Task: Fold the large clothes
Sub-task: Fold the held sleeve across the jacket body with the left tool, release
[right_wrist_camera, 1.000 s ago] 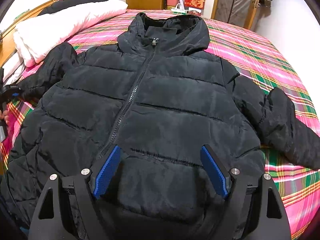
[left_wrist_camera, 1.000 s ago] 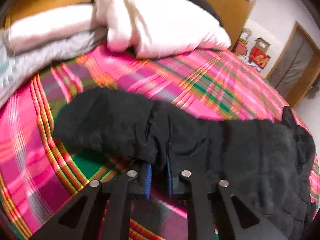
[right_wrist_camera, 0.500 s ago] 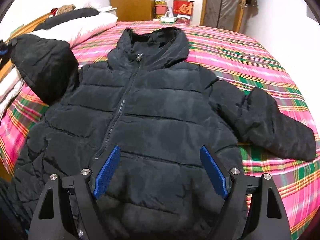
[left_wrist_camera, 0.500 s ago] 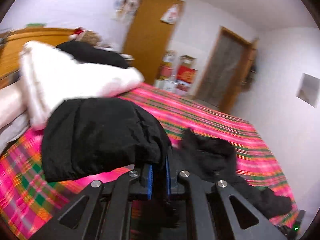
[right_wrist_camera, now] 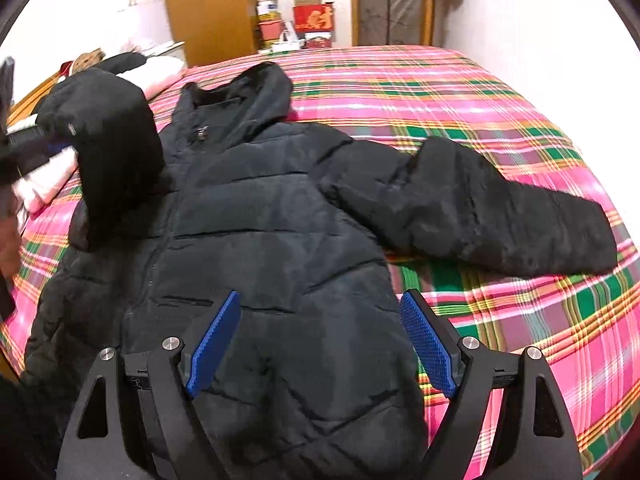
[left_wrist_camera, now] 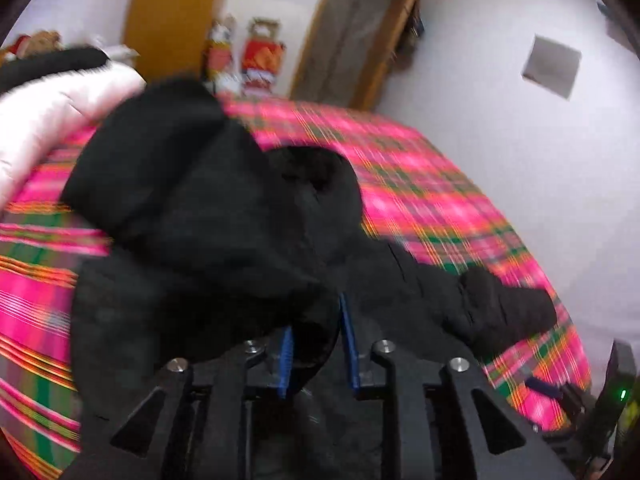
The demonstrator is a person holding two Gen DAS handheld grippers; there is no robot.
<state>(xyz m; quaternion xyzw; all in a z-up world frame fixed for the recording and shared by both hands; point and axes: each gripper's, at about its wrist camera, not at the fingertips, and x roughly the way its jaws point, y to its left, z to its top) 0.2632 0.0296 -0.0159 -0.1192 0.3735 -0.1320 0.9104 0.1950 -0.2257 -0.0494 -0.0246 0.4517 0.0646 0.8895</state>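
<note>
- Jacket (right_wrist_camera: 256, 240), black and quilted, lies front-up across the pink plaid bedspread (right_wrist_camera: 500, 92), hood (right_wrist_camera: 256, 92) toward the far end and hem toward you.
- Your left gripper (left_wrist_camera: 316, 344) has its blue pads drawn close with a bunch of the jacket's left sleeve (left_wrist_camera: 192, 192) pinched between them.
- That sleeve is lifted off the bed; in the right wrist view it hangs as a dark bulk (right_wrist_camera: 108, 148) over the jacket's left shoulder, at the left of the scene.
- The left wrist view is smeared with motion blur, so I can't quite tell how much fabric sits between the pads.
- Your right gripper (right_wrist_camera: 320, 344) is spread wide, nothing between its blue pads (right_wrist_camera: 428, 344), hovering over the near hem of the jacket.
- The right sleeve (right_wrist_camera: 480, 216) lies flat on the bedspread, angled out to the right, cuff well apart from the body.
- A white duvet (left_wrist_camera: 52, 120) is heaped at the far left beside the raised sleeve.
- Past the far end of the bed, red boxes (right_wrist_camera: 312, 20) are stacked between a wooden wardrobe (right_wrist_camera: 208, 4) and a door (right_wrist_camera: 392, 0).
- Your left gripper's body also shows at the left edge of the right wrist view, beside the lifted sleeve.
</note>
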